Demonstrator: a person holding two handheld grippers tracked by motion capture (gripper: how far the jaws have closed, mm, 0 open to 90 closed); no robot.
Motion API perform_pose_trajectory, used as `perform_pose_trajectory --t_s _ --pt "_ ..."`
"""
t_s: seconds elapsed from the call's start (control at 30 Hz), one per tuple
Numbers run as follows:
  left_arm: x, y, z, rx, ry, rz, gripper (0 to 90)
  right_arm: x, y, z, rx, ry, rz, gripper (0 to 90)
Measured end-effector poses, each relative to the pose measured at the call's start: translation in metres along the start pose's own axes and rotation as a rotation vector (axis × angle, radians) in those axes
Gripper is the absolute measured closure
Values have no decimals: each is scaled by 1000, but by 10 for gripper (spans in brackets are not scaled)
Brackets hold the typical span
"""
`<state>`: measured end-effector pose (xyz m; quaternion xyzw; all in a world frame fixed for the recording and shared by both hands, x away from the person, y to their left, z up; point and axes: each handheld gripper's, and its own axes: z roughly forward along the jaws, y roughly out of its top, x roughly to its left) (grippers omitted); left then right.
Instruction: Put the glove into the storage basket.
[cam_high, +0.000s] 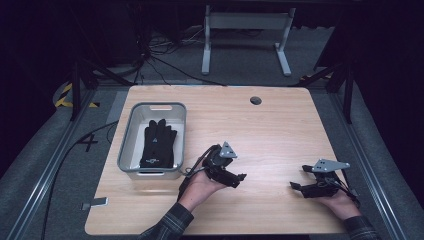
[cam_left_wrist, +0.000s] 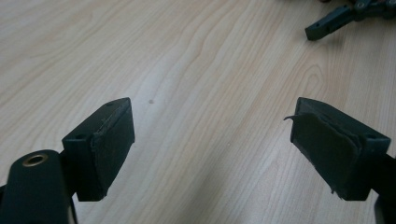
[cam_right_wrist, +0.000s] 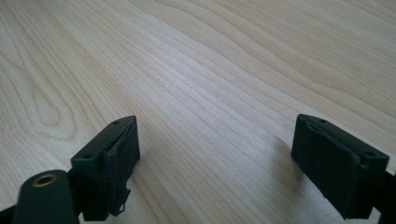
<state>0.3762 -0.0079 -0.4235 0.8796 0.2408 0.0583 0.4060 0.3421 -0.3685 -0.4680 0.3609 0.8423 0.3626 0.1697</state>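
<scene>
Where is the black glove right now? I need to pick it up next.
In the high view the black glove lies flat inside the grey bin on the table's left side, just left of the left gripper.

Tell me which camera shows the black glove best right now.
The high view: the black glove lies flat in the grey bin at the table's left. The left and right gripper views give bare wood and open tongs, nothing of the glove.
</scene>
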Motion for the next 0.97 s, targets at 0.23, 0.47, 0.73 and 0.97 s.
perform_pose_trajectory --t_s 0.23,0.47,0.73,0.97 --pt "-6 -6 15 37 8 22 144 0 0 0 0 1 -1 157" --pt "-14 -11 30 82 30 56 136 0 0 0 0 1 -1 157" --pt "-14 -19 41 133 26 59 127 0 0 0 0 0 -1 157" --pt "-16 -21 44 149 25 85 87 0 0 0 0 0 -1 157"
